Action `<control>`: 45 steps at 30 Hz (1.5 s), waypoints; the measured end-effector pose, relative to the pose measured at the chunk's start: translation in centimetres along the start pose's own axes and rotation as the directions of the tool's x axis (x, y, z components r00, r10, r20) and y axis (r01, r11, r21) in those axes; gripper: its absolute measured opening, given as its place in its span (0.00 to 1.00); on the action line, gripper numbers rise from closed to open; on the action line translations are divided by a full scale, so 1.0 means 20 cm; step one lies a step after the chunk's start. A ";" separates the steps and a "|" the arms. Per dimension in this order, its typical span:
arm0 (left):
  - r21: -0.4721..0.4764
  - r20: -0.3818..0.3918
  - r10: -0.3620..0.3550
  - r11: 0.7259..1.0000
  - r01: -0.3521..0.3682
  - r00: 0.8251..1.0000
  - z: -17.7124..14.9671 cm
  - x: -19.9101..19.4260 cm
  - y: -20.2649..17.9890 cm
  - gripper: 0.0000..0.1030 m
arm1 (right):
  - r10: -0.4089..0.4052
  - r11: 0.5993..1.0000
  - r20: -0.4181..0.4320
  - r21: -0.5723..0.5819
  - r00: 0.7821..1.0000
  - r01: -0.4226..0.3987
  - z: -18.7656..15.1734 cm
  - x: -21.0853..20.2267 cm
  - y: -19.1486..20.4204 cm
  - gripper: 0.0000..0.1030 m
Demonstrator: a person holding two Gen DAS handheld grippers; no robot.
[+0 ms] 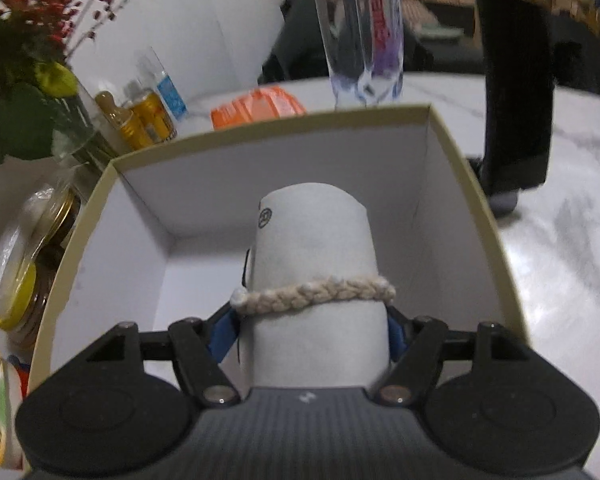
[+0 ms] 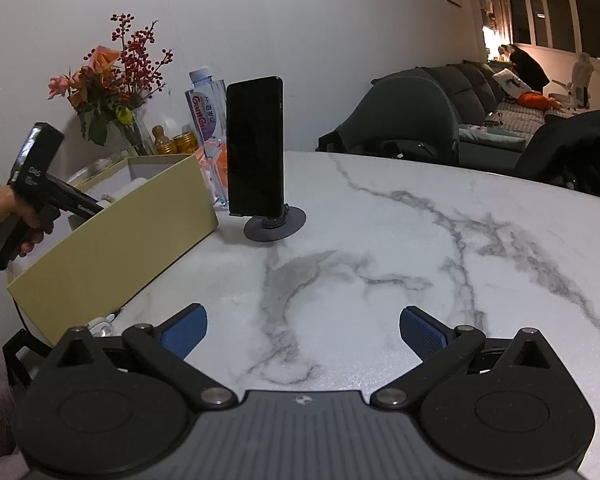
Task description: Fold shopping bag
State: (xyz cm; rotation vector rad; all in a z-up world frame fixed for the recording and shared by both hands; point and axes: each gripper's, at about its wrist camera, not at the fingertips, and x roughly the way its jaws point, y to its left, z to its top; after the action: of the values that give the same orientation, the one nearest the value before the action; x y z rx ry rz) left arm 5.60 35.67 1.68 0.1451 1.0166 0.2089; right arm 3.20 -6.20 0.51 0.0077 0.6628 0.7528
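Left wrist view: left gripper (image 1: 314, 320) clamped on the folded shopping bag (image 1: 314, 264), held inside the open box (image 1: 476, 200).

Bag is a white roll bound by a braided cord (image 1: 316, 294); blue pads (image 1: 222, 334) press both its sides. It sits over the box's white floor, with free room to the far wall and both side walls. Box rim is tan. Past the rim: water bottle (image 1: 360, 32), orange packet (image 1: 260, 106), phone on stand (image 1: 514, 92); jars (image 1: 40, 240) crowd the left edge. Right gripper (image 2: 303, 330) has jaws wide apart, nothing between them, over bare marble table (image 2: 420, 240); lots of open room ahead and right. Box corner lies close on its left.
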 end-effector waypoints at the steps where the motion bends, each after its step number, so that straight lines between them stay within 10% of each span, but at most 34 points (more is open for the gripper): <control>1: 0.013 -0.014 0.004 1.000 -0.004 1.000 0.00 0.01 -0.01 0.67 | 0.001 1.000 -0.001 -0.002 1.000 -0.001 0.00 0.00 0.00 1.00; 9: 0.047 -0.095 0.005 0.999 -0.001 0.995 -0.02 0.08 -0.04 0.70 | 0.001 1.000 -0.001 0.003 1.000 -0.001 -0.01 -0.01 -0.01 1.00; 16: 0.043 -0.094 0.112 0.993 -0.108 0.989 -0.03 0.04 -0.05 0.95 | -0.004 1.000 0.010 0.019 1.000 0.004 -0.03 -0.05 -0.03 1.00; 25: -0.033 0.061 0.271 0.962 -0.269 0.961 -0.02 -0.24 -0.06 1.00 | -0.084 0.993 0.008 0.089 0.996 0.083 -0.05 -0.13 -0.14 1.00; 34: 0.022 0.266 0.152 0.986 -0.163 0.952 0.03 -0.52 -0.38 1.00 | -0.201 0.967 0.013 0.163 0.979 0.197 -0.10 -0.24 -0.28 1.00; 45: 0.188 0.324 -0.090 0.982 0.029 0.942 0.08 -0.55 -1.05 1.00 | -0.359 0.914 0.002 0.207 0.933 0.350 -0.18 -0.37 -0.45 1.00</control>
State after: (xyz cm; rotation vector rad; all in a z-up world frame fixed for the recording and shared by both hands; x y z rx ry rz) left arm 3.60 12.64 6.95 0.3040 0.7006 0.0328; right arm 2.87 -18.48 -0.39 0.0873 0.6771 0.3308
